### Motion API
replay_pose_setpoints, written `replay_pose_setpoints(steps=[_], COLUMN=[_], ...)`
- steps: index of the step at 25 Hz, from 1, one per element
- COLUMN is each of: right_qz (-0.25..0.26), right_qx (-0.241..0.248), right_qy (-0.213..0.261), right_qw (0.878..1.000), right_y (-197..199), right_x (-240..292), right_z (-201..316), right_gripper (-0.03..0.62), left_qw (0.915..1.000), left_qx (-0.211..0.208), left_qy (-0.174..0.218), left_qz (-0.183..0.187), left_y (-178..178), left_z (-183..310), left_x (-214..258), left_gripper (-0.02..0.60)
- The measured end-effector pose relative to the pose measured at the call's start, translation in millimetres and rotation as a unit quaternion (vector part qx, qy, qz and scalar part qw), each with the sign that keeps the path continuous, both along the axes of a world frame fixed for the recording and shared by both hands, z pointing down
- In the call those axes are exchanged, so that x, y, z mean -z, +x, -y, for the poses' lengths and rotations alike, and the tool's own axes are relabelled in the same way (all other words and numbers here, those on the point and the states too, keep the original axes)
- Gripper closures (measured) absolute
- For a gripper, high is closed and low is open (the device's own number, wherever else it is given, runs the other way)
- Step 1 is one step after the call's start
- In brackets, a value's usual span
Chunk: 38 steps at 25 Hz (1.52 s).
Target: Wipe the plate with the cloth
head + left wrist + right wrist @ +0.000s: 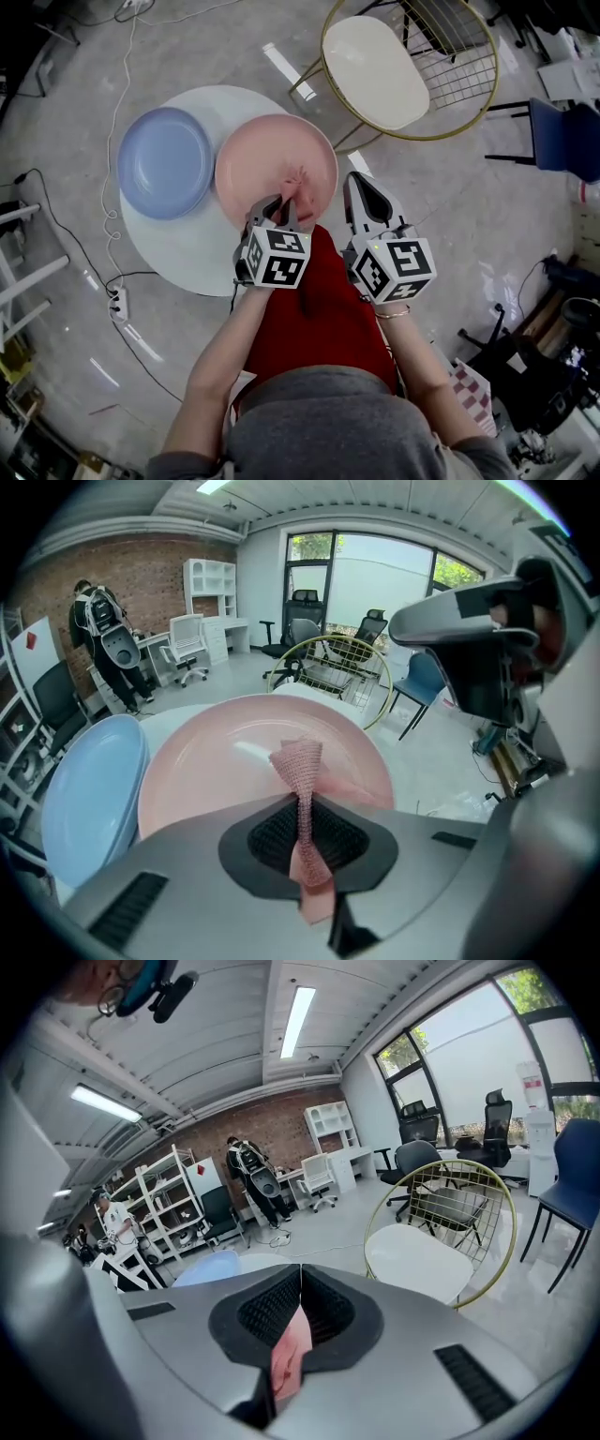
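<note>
At frame centre, the left gripper [279, 204] jaws clamp the cloth [298, 178] over the pink plate [272, 150]; the right gripper [359, 187] jaws are together.

cloth [298, 178] on right plate [277, 155], left plate [165, 161] beside, table [178, 248] beneath, chair [375, 70] behind

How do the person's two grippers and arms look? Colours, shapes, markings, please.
Both the left gripper and the right gripper have smooth grey bodies, black ribbed pads and a white cube with black square markers. Forearms are bare; a thin bracelet circles the right wrist.
</note>
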State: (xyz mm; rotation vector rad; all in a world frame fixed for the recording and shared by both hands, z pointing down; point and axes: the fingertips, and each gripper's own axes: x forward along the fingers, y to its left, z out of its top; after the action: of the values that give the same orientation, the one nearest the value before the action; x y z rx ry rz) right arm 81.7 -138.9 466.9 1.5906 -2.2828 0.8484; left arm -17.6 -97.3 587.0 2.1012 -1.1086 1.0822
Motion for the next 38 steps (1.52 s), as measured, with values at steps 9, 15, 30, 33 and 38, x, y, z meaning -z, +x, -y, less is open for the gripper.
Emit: replay_pose_setpoints(steps=[9, 15, 30, 33, 38], right_qz=[-0.001, -0.001, -0.015, -0.02, -0.028], right_qx=[0.052, 0.077, 0.051, 0.034, 0.002], right_qy=[-0.003, 0.002, 0.016, 0.019, 0.023], right_qw=[0.999, 0.997, 0.998, 0.999, 0.999], right_y=[-37.2, -57.5, -59.1, -50.4, -33.7], right_x=[-1.5, 0.7, 12.4, 15.8, 20.5], right_z=[11.1, 12.5, -6.7, -12.7, -22.0], right_gripper=[0.565, 0.565, 0.565, 0.565, 0.565], left_qw=[0.9976, 0.9946, 0.9933, 0.9951, 0.9977], left_qx=[0.05, 0.084, 0.089, 0.047, 0.0], left_qy=[-0.001, 0.004, 0.067, 0.06, 0.026], left_qz=[0.046, 0.06, -0.029, -0.063, -0.063], left_y=[-53.5, -81.8, -74.1, -34.2, 1.7], left_z=[-0.5, -3.7, -5.3, -13.7, -34.5], left_x=[-3.3, -0.1, 43.3, 46.3, 33.0], left_gripper=[0.549, 0.549, 0.549, 0.549, 0.549])
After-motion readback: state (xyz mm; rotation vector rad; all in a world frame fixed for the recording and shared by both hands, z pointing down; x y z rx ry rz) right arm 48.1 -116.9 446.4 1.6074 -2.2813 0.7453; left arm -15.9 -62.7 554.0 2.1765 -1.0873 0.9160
